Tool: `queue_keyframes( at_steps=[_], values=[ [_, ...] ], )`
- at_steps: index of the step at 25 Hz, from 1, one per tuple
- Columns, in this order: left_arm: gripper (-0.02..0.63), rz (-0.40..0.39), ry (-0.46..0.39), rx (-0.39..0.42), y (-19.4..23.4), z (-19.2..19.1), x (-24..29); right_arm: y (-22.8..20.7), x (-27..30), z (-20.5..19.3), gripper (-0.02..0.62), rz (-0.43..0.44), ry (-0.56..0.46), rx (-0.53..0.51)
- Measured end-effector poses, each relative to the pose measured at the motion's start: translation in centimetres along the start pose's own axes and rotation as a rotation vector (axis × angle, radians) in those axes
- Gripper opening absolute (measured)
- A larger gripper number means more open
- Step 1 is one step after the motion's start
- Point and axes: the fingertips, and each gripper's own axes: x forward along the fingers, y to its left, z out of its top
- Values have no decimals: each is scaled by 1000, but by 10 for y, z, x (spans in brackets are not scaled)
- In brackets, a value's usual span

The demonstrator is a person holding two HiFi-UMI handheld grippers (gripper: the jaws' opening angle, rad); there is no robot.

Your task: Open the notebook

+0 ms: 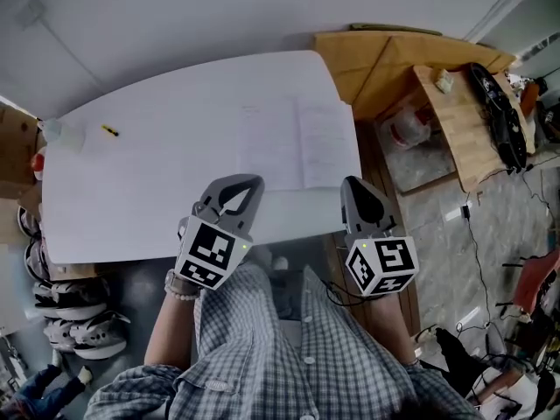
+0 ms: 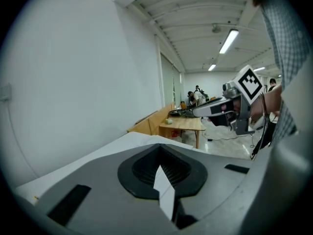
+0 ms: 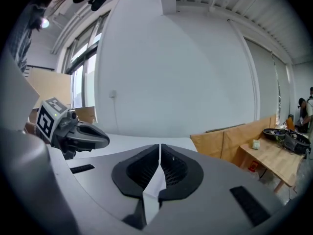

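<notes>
The notebook [image 1: 297, 143] lies open and flat on the white table [image 1: 131, 191], toward its right end, with two pale pages showing. Both grippers hover at the table's near edge, in front of the notebook and apart from it. My left gripper [image 1: 248, 182] is shut with nothing between its jaws; its own view shows the ribbed pads meeting at the left gripper's tips [image 2: 160, 148]. My right gripper [image 1: 357, 185] is also shut and empty, its pads closed together [image 3: 160, 146]. Each gripper shows in the other's view: the right gripper [image 2: 230, 106] and the left gripper [image 3: 73, 131]. The notebook is hidden in both gripper views.
A small yellow item [image 1: 109, 130] and a translucent cup [image 1: 61, 134] sit at the table's far left. A wooden bench [image 1: 464, 121] with dark gear stands to the right, beside wooden boards [image 1: 385, 59] and a clear container [image 1: 407, 129]. Shoes [image 1: 79, 322] lie on the floor at the left.
</notes>
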Motion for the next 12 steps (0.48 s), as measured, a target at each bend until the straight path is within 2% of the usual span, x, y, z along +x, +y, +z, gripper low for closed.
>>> queue_keyframes(
  at_steps=[8,12],
  values=[
    [6,-2,-152,-81,-10,45,-36,20,-20,27,29,43,-82,-59],
    [6,-18,-179,-99,-19,50,-43,24,-24,30,28,58,-107,-58]
  ],
)
